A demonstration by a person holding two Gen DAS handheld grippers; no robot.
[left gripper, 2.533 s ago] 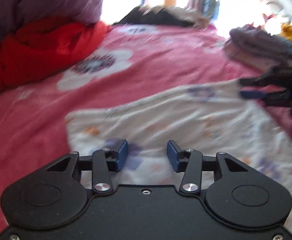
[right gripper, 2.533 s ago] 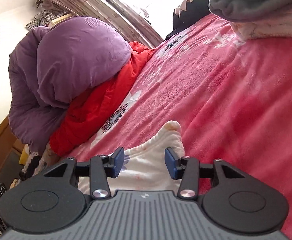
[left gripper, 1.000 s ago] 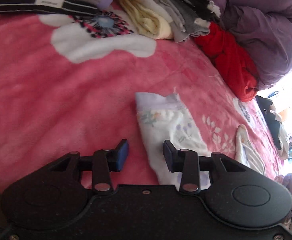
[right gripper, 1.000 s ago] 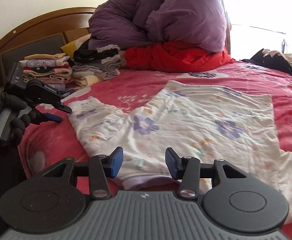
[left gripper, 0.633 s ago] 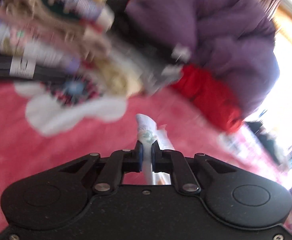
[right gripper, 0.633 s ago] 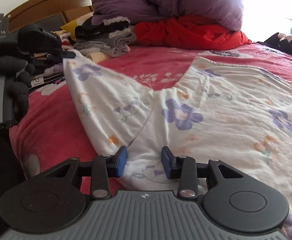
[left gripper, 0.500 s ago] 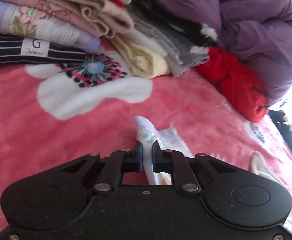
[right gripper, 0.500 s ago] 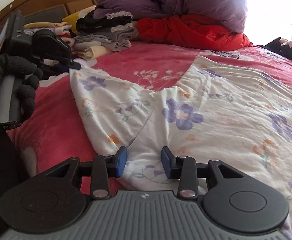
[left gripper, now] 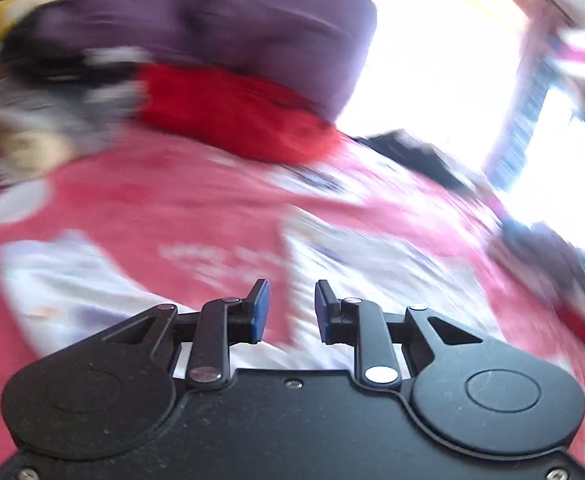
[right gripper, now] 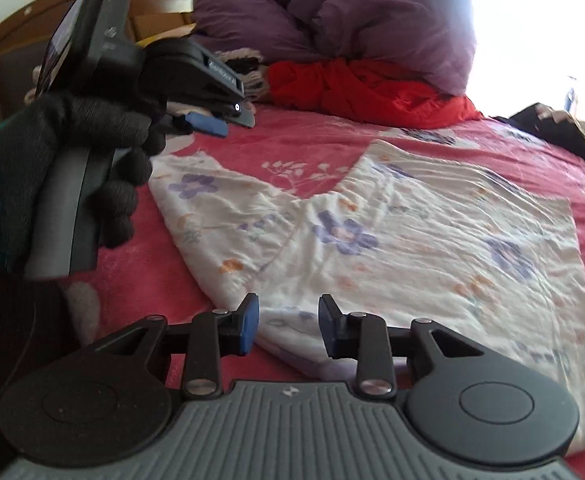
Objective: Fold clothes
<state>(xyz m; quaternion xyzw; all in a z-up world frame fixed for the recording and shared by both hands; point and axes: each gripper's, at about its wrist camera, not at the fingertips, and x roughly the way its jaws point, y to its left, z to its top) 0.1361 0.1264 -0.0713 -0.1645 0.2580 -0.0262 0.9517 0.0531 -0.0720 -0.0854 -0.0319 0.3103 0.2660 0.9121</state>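
White pajama pants with purple and orange flowers (right gripper: 392, 232) lie spread flat on the pink bedspread (right gripper: 316, 140), two legs toward the headboard. My right gripper (right gripper: 288, 326) is open, low over the cuff of the near leg, holding nothing. My left gripper (left gripper: 288, 308) is open and empty in its blurred view, above the pants (left gripper: 72, 280). In the right wrist view it (right gripper: 216, 118) is held in a black-gloved hand above the far leg's cuff, apart from the cloth.
A purple duvet (right gripper: 332, 20) sits on a red blanket (right gripper: 364, 92) at the head of the bed. Folded clothes are stacked behind the left gripper by the wooden headboard (right gripper: 24, 28). A dark garment (right gripper: 552, 128) lies at the far right.
My left gripper has opened and let go of the pant leg's cuff, which now lies flat on the bed. It has lifted and swung right. My right gripper stays open.
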